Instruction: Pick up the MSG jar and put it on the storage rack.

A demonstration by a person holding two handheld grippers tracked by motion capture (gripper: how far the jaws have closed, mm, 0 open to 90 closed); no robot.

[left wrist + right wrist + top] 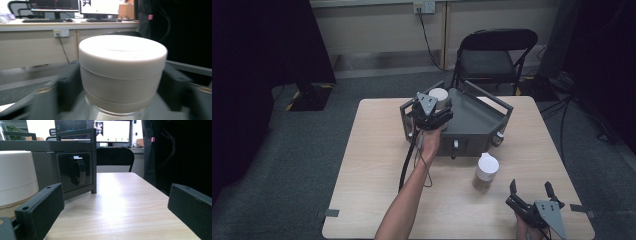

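Observation:
A jar with a white lid point(439, 96) point(122, 72) stands at the near-left corner of a grey metal box point(474, 120) on the table. My left gripper point(432, 114) is around it. Its black fingers point(68, 85) flank the lid closely on both sides without visibly pressing on it. A second white-lidded jar point(486, 170) point(15, 177) stands on the table in front of the box. My right gripper point(532, 189) point(115, 205) rests low near the table's front right, open and empty, with that jar just to its left.
The grey box has raised rails and a black latch point(79, 173) on its front face. A black folding chair point(494, 55) stands behind the wooden table point(377, 165). Dark curtains hang at both sides. A desk with monitors point(112, 131) lies beyond.

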